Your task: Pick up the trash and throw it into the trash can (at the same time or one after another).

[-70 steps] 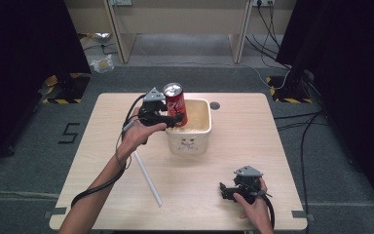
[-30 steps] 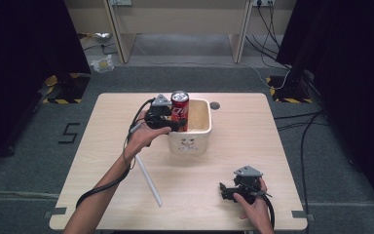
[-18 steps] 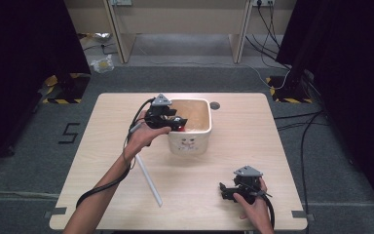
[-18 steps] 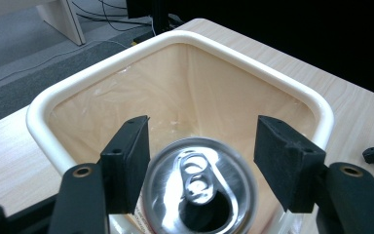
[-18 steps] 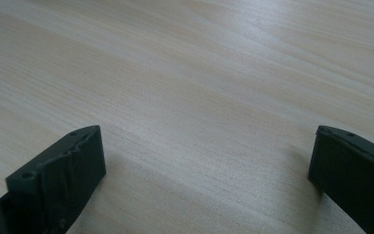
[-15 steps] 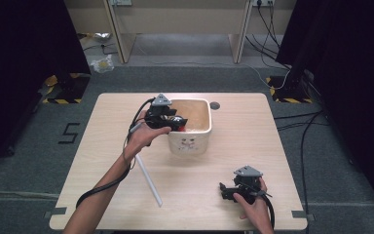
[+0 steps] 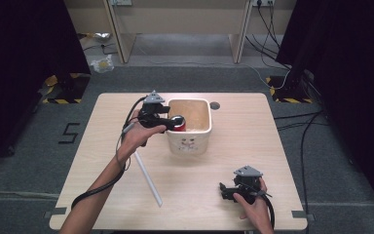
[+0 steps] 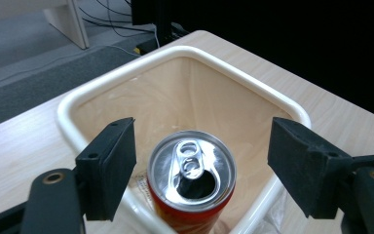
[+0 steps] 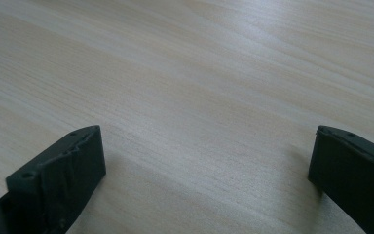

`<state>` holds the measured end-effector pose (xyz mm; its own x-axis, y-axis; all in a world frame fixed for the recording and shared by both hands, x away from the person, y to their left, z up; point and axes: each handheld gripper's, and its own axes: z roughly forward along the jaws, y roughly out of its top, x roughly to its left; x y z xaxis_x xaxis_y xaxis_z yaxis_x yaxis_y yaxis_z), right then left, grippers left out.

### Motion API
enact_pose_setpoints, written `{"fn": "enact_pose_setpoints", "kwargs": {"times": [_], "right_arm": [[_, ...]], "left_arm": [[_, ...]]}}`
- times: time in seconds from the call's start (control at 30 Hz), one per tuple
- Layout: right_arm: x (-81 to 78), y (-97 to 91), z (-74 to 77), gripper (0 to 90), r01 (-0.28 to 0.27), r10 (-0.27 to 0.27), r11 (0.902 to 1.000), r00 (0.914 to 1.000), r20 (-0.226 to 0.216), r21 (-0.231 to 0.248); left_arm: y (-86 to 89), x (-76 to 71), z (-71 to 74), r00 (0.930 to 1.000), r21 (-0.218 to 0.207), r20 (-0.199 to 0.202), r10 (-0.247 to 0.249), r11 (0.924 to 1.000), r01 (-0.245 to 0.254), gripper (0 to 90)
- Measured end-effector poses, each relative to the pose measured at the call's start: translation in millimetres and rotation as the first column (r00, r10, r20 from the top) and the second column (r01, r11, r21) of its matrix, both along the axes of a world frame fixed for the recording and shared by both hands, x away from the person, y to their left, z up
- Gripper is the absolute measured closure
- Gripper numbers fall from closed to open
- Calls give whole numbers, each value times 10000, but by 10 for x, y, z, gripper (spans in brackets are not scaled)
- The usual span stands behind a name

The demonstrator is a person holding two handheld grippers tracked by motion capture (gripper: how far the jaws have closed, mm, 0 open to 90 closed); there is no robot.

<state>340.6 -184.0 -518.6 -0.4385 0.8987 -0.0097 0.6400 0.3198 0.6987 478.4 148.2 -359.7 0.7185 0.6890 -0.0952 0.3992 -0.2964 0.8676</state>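
Observation:
A red drink can [image 7: 178,123] with an opened silver top [image 8: 191,170] stands upright inside the cream square bin [image 7: 209,115], against its near-left wall. My left gripper [image 7: 174,122] reaches over the bin's rim [image 8: 175,51]. Its jaws have just been opening: the can is between them, with a gap to each pad [image 8: 109,168]. My right gripper [image 7: 226,191] rests low on the table near the front right. In the right gripper view its jaws [image 9: 204,165] stand wide apart over bare wood with nothing between them.
A long white stick [image 7: 148,178] lies on the light wooden table [image 7: 253,146], in front of the bin and left of centre. A small dark round hole [image 7: 215,105] sits behind the bin. Cables trail over the floor at the right.
The left gripper carried the can down from above the bin's rim into the bin, and its jaws have spread off the can. The right hand has kept still.

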Motion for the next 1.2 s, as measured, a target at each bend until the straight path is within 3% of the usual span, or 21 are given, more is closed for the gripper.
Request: {"fn": "enact_pose_setpoints", "kwargs": {"times": [0.27,0.63,0.93,1.2], "right_arm": [[1,-1,-1,2,-8,8,10000,10000,12,-34],[1,-2,-1,2,-10,10,10000,10000,24,-31],[1,0,0,2,8,-8,10000,10000,1,-26],[0,0,0,2,11,-11,10000,10000,-8,-28]], "left_arm": [[194,-110,-19,9991,-54,-222,355,9993,-357,253],[381,-293,-34,9987,-287,-161,485,9984,-490,250],[568,-507,-201,9975,-225,-214,668,9975,-673,249],[617,-621,-319,9973,-167,-201,703,9974,-706,250]]}}
